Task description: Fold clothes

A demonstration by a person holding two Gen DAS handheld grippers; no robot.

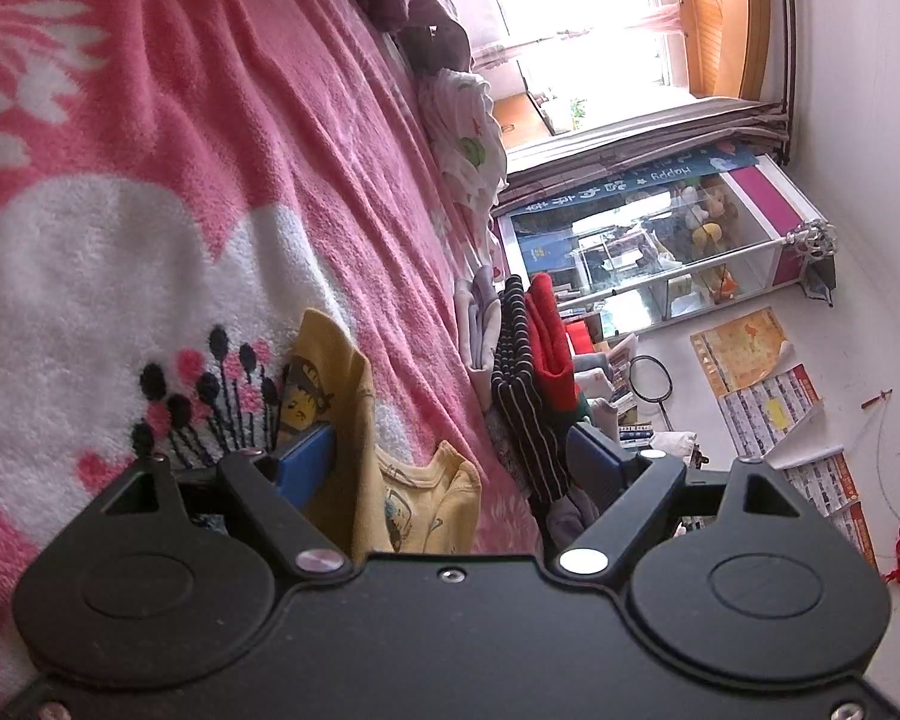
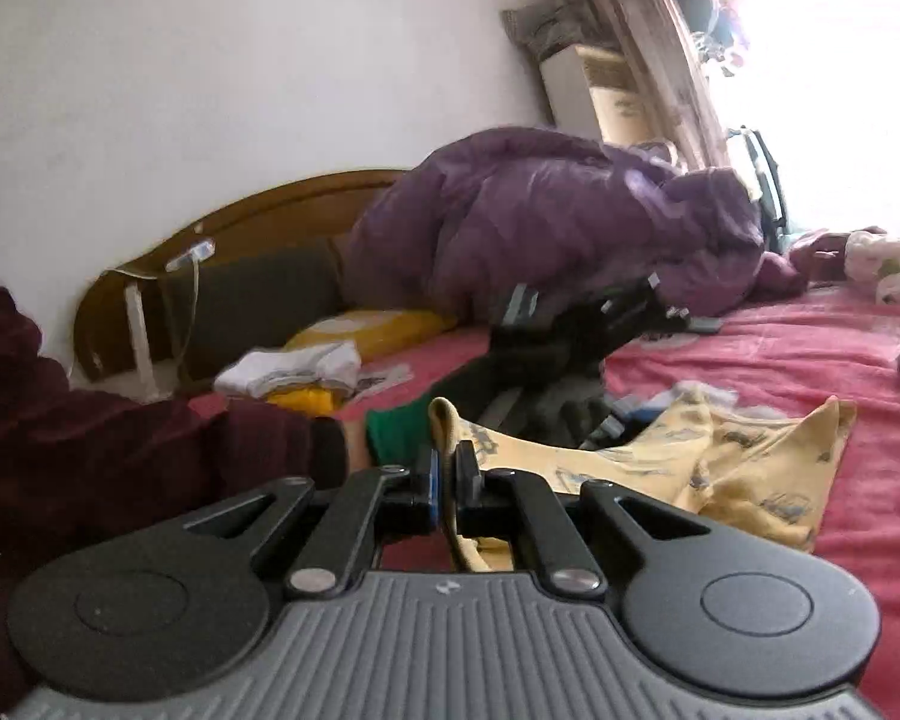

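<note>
A small yellow printed garment (image 1: pixel 354 444) lies crumpled on the pink blanket (image 1: pixel 222 120). In the left wrist view my left gripper (image 1: pixel 450 456) is open wide, blue pads spread; the yellow cloth lies between and just ahead of its fingers. In the right wrist view the same yellow garment (image 2: pixel 738 468) spreads across the bed, and my right gripper (image 2: pixel 447 474) is shut on its ribbed edge, which sticks up between the fingers. The other gripper (image 2: pixel 576 324) shows black beyond the garment, held by a sleeved arm (image 2: pixel 150 450).
Folded clothes (image 1: pixel 528 378), striped, red and white, stand stacked at the bed's far edge. A purple quilt (image 2: pixel 540 222) is heaped by the wooden headboard (image 2: pixel 258 210). White and yellow items (image 2: pixel 306 366) lie near the pillow. A glass cabinet (image 1: pixel 660 240) stands beyond the bed.
</note>
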